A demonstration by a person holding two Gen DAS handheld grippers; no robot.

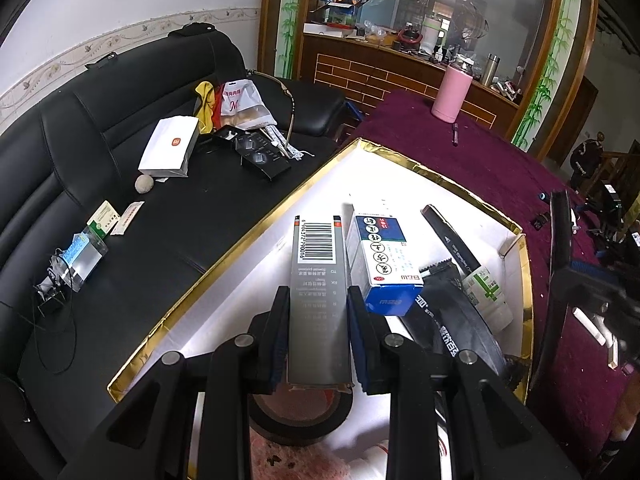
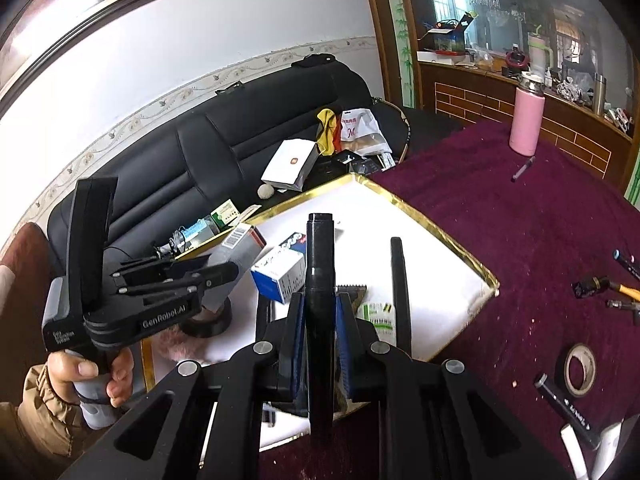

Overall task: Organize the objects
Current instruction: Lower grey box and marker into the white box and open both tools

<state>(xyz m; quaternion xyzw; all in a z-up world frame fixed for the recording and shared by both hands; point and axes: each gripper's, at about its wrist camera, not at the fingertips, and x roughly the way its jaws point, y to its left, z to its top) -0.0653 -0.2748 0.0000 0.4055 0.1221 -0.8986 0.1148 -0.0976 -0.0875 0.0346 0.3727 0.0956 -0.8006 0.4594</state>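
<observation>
Grey barcoded box (image 1: 318, 300) clamped upright in left gripper (image 1: 319, 334) jaws, above white gold-rimmed tray (image 1: 224, 280). Right gripper (image 2: 319, 332) jaws clenched on black marker (image 2: 319, 280), angled downward over tray.

grey box (image 1: 318, 280): long, barcoded, clamped over the white gold-rimmed tray (image 1: 240, 240)
black marker (image 2: 319, 280): upright, gripped above the tray
blue-white box (image 1: 384, 264): tilted in the tray, at 3 o'clock of the grey box
black tape roll (image 1: 300, 412): flat in the tray, at 6 o'clock
</observation>
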